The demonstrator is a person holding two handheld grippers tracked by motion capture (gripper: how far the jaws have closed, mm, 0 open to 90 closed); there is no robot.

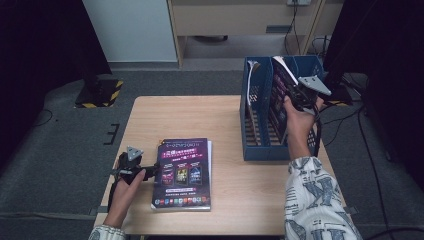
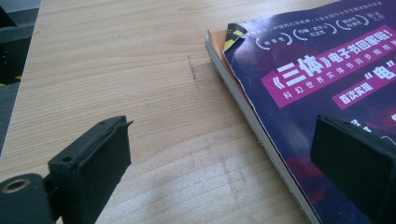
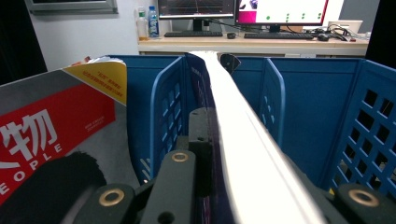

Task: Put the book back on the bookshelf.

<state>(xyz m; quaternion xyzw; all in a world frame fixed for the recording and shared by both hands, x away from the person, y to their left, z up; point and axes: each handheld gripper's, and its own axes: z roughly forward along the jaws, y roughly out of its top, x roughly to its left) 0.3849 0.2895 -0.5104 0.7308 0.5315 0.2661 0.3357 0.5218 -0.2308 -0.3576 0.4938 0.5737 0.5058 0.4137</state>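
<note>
On the one wooden surface (image 1: pixel 235 195), one blue file rack (image 1: pixel 256 142) enclosed the right hand-held gripper (image 1: pixel 298 98), pinching one upright magazine (image 1: pixel 278 92), while the left hand-held gripper (image 1: pixel 145 171) stood spread, straddling the edge of one flat magazine stack (image 1: pixel 182 172).

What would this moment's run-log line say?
right gripper: shut on dark purple magazine, inside blue plastic file rack | left gripper: open, at stacked purple-covered magazines | wooden table

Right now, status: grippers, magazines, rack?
Right gripper shut on magazine, lowering into rack. Left gripper open at stack edge. Nothing blocking.
</note>
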